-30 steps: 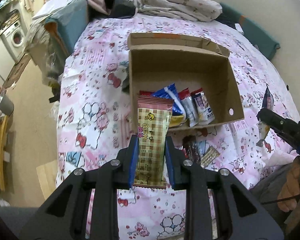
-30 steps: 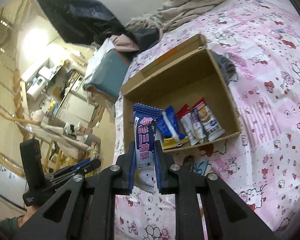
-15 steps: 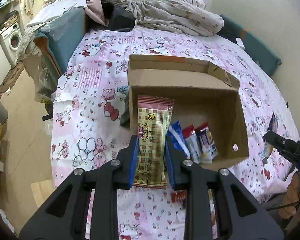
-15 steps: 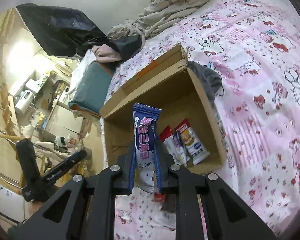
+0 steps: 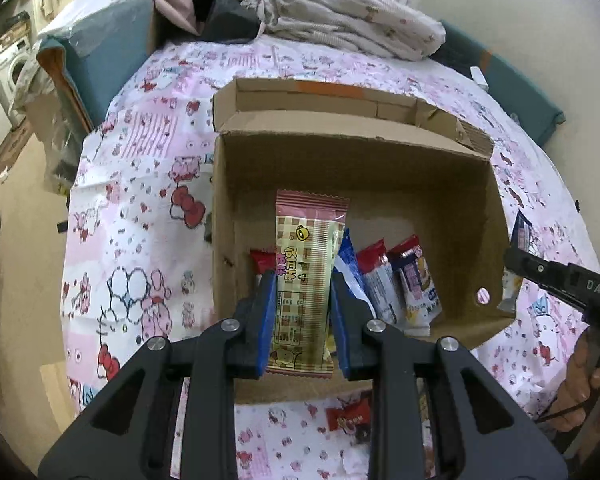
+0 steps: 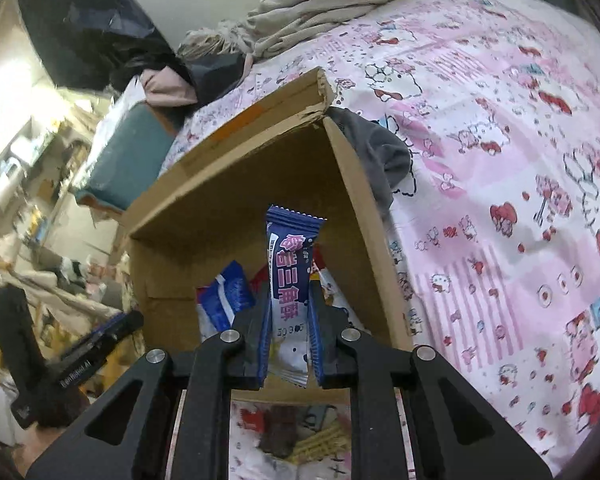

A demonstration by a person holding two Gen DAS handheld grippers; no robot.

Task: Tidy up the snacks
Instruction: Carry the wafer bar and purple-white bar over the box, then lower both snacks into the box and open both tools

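An open cardboard box (image 5: 496, 216) (image 6: 364, 188) lies on the pink patterned bed, with several snack packets (image 5: 396, 284) lined up along its near wall. My left gripper (image 5: 302, 280) is shut on a yellow checked snack packet (image 5: 306, 264) with a pink top, held upright over the box's near left part. My right gripper (image 6: 290, 292) is shut on a dark blue snack packet (image 6: 291, 268), upright over the near end of the box beside a blue-and-white packet (image 6: 228, 300). At the right edge of the left wrist view, the right gripper's black body (image 5: 556, 280) and the blue packet's tip show.
Loose packets lie on the bedsheet just in front of the box (image 5: 350, 420) (image 6: 300, 436). A grey cloth (image 6: 380, 152) is tucked against the box's right side. Crumpled bedding (image 5: 340, 16) and a teal cushion (image 5: 100, 52) sit at the far end. Floor lies left of the bed.
Both grippers have moved forward and down toward the box with their packets still held. The box fills more of each view, and the packets now hang over its inside.
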